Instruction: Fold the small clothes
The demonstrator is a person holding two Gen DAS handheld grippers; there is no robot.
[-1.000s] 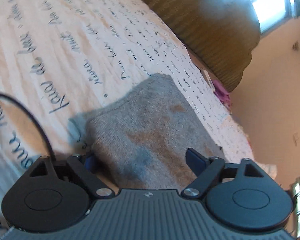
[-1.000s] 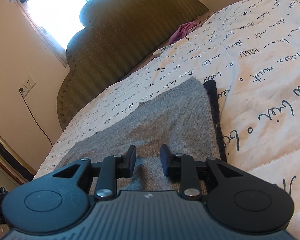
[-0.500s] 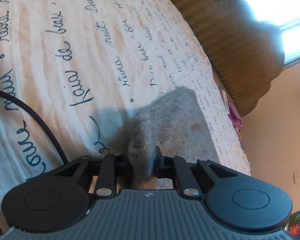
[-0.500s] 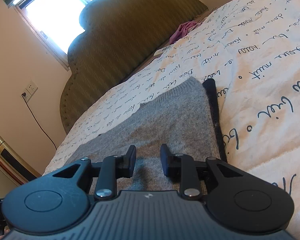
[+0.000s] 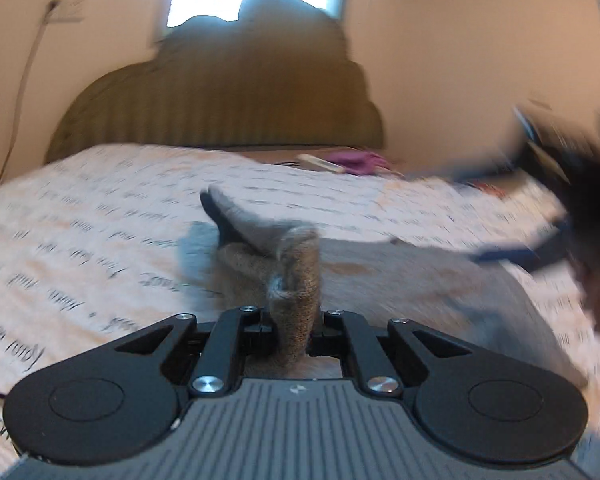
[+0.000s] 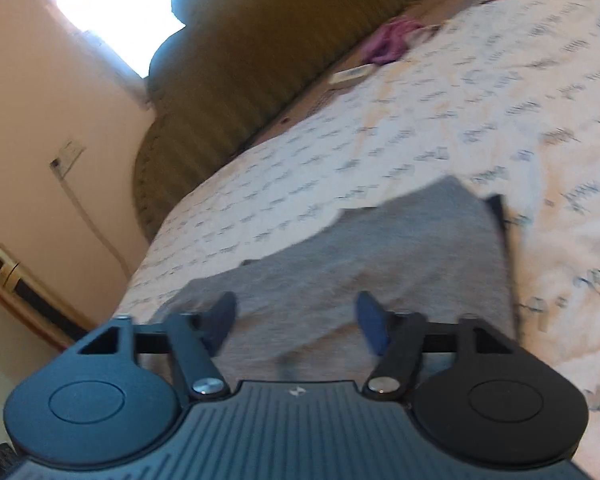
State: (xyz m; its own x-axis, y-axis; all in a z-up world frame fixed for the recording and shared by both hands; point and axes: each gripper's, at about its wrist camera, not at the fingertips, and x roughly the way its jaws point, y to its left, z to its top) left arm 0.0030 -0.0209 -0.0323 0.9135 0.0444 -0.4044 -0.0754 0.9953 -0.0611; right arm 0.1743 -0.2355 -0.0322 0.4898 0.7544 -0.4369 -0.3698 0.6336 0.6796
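A small grey knitted garment (image 6: 380, 248) with a dark hem (image 6: 500, 232) lies on a white bedspread (image 6: 460, 100) printed with script. In the left wrist view my left gripper (image 5: 296, 320) has its jaws closing on a bunched edge of the garment (image 5: 300, 264), which stands up between the pads, with a corner flipped up behind it. My right gripper (image 6: 296, 316) is a little above the garment's near part; its jaws are opening wide and nothing is between them. It also shows as a dark blur at the right of the left wrist view (image 5: 452, 216).
An olive padded headboard (image 5: 220, 108) stands at the far end of the bed under a bright window. A purple cloth (image 5: 356, 160) and a flat white object (image 5: 320, 162) lie beside it. A wall socket with a cable (image 5: 66, 10) is on the left wall.
The left gripper went from open around the garment's edge to pinching it, then rolled upright and lifted the fold. The right gripper opened wide and rose off the garment.
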